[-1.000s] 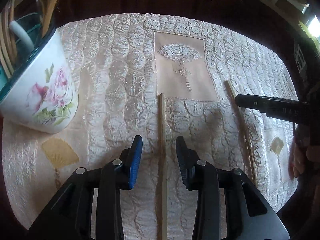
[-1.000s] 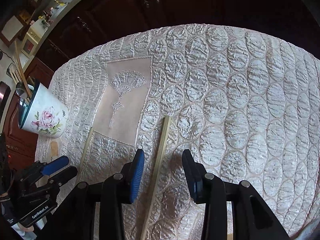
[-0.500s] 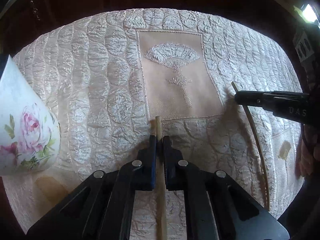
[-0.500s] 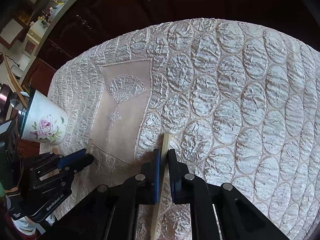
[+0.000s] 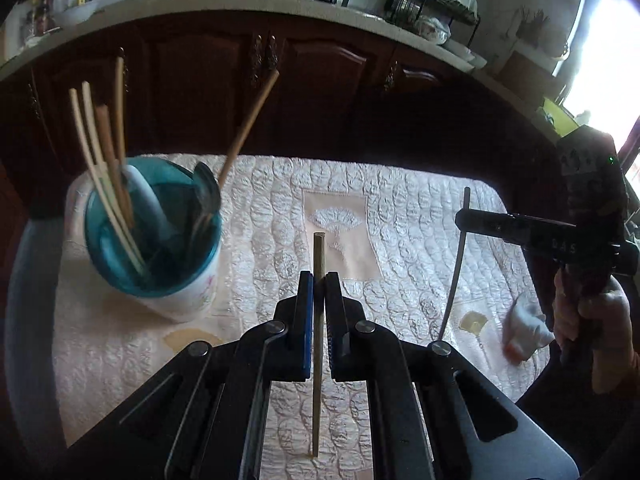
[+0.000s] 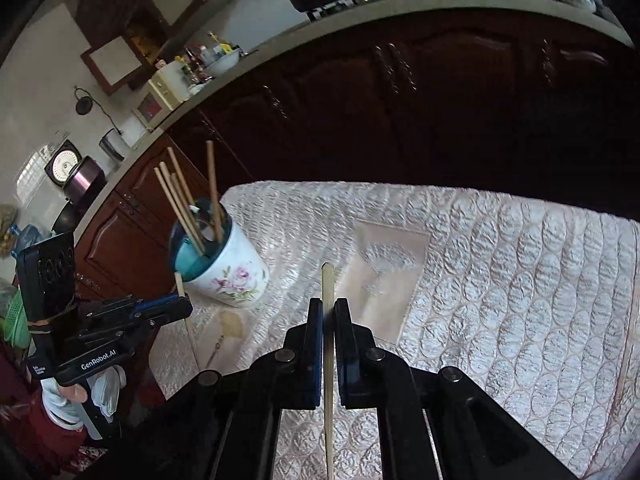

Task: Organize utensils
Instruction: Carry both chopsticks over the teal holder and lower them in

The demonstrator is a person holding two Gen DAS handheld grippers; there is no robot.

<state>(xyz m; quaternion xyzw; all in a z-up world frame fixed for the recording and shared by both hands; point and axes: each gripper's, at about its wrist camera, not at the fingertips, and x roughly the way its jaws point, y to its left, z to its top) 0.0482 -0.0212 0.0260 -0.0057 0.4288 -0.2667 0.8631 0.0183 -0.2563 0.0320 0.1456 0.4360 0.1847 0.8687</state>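
My left gripper (image 5: 319,280) is shut on a wooden chopstick (image 5: 318,256) and holds it lifted, its lower end near the quilted cloth (image 5: 400,216). My right gripper (image 6: 328,307) is shut on a second chopstick (image 6: 327,284), also lifted; it shows at the right of the left wrist view (image 5: 464,216). A floral cup with a teal inside (image 5: 160,248) stands on the table's left and holds several chopsticks and a spoon. It shows in the right wrist view too (image 6: 224,264). The left gripper shows at the left there (image 6: 176,306).
Another chopstick (image 6: 628,344) lies on the cloth at the right edge. Dark wooden cabinets (image 5: 320,92) stand behind the table, under a counter with pots and a dish rack.
Both grippers closed on their chopsticks, then lifted them off the cloth and tilted up, so the cup's inside and the cabinets came into view.
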